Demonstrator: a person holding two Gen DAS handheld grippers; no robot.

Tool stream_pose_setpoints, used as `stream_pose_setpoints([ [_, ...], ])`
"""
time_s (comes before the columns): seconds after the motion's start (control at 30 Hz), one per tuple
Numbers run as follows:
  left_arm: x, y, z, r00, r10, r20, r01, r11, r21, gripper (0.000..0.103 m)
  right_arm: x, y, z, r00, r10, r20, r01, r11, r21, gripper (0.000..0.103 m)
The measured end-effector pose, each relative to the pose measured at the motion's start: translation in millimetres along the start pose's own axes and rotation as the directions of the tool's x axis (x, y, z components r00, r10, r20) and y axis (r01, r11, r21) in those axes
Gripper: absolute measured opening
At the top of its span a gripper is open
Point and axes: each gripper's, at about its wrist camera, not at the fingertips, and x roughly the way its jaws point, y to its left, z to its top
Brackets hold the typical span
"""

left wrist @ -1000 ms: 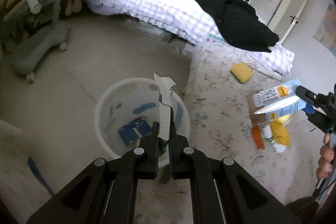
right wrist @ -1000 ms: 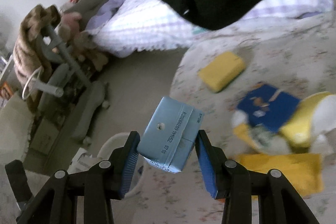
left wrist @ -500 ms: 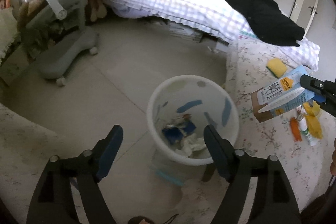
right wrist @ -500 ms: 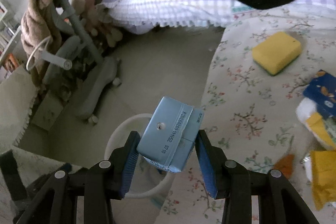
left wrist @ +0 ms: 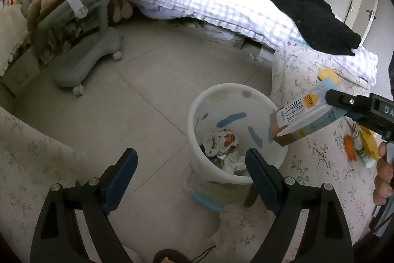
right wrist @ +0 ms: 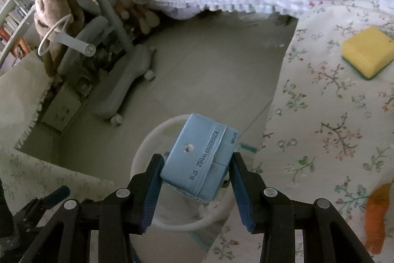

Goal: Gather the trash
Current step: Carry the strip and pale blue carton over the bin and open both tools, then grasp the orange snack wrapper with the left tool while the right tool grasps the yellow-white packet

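Observation:
A white waste bin (left wrist: 222, 102) stands on the tiled floor beside a floral-covered surface; crumpled wrappers (left wrist: 221, 143) lie inside. My left gripper (left wrist: 190, 170) is open and empty, just above the bin's near side. My right gripper (right wrist: 195, 175) is shut on a light blue carton (right wrist: 199, 159) and holds it over the bin (right wrist: 145, 154). The carton (left wrist: 303, 115) also shows in the left wrist view, over the bin's right rim.
A yellow sponge (right wrist: 367, 54), an orange scrap (right wrist: 375, 211) and yellow packets (left wrist: 368, 142) lie on the floral cover (right wrist: 332, 115). A grey chair base (left wrist: 81, 58) stands at left. A bed with a black garment (left wrist: 307, 14) is behind.
My left gripper opened and dropped its white paper scrap into the bin, then drew back. My right gripper carried the carton from above the floral cover to over the bin.

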Motion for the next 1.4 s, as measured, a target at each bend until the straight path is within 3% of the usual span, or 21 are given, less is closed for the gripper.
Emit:
stream_pose_setpoints([
  [0.13, -2.9, 0.6, -3.0, 1.000, 0.002, -0.005, -0.002, 1.000, -0.004, 0.091, 6.8, -1.1, -0.2, 1.000, 0.017, -0.022, -0.016, 1.000, 0.015, 0.055],
  [0.2, -5.1, 0.4, -3.2, 1.000, 0.002, -0.003, -0.002, 1.000, -0.007, 0.091, 2.5, 0.8, 0.3, 1.000, 0.025, -0.018, -0.025, 1.000, 0.015, 0.076],
  [0.23, -7.1, 1.0, -3.3, 1.000, 0.002, -0.001, -0.002, 1.000, -0.013, 0.091, -0.8, 2.4, 0.3, 1.000, 0.024, -0.010, -0.024, 1.000, 0.008, 0.078],
  [0.4, -13.8, -2.9, -0.5, 1.000, -0.017, 0.018, 0.018, 0.999, -0.036, 0.091, -25.6, -0.7, 0.3, 1.000, -0.021, 0.021, 0.022, 1.000, -0.021, 0.080],
  [0.77, -26.0, -42.9, 7.4, 0.997, -0.077, 0.029, 0.078, 0.997, -0.010, 0.091, -92.0, -50.4, 4.2, 0.986, -0.139, 0.087, 0.134, 0.989, 0.057, 0.085],
  [0.97, -22.3, -74.1, 7.4, 0.996, -0.093, 0.002, 0.093, 0.995, 0.046, 0.092, -131.5, -87.9, -1.5, 0.967, -0.230, 0.112, 0.220, 0.971, 0.096, 0.086],
  [1.1, -18.9, -99.6, 5.8, 0.995, -0.101, -0.019, 0.102, 0.990, 0.098, 0.100, -150.6, -118.3, -6.2, 0.951, -0.296, 0.092, 0.282, 0.949, 0.144, 0.086],
  [1.3, -12.6, -140.0, 4.7, 0.992, -0.119, -0.041, 0.124, 0.978, 0.166, 0.100, -170.6, -159.1, -11.1, 0.920, -0.389, 0.057, 0.372, 0.908, 0.194, 0.086],
  [1.4, -3.1, -167.0, 3.6, 0.989, -0.128, -0.078, 0.141, 0.968, 0.205, 0.100, -176.5, -173.5, -12.9, 0.914, -0.404, 0.033, 0.389, 0.897, 0.212, 0.086],
])
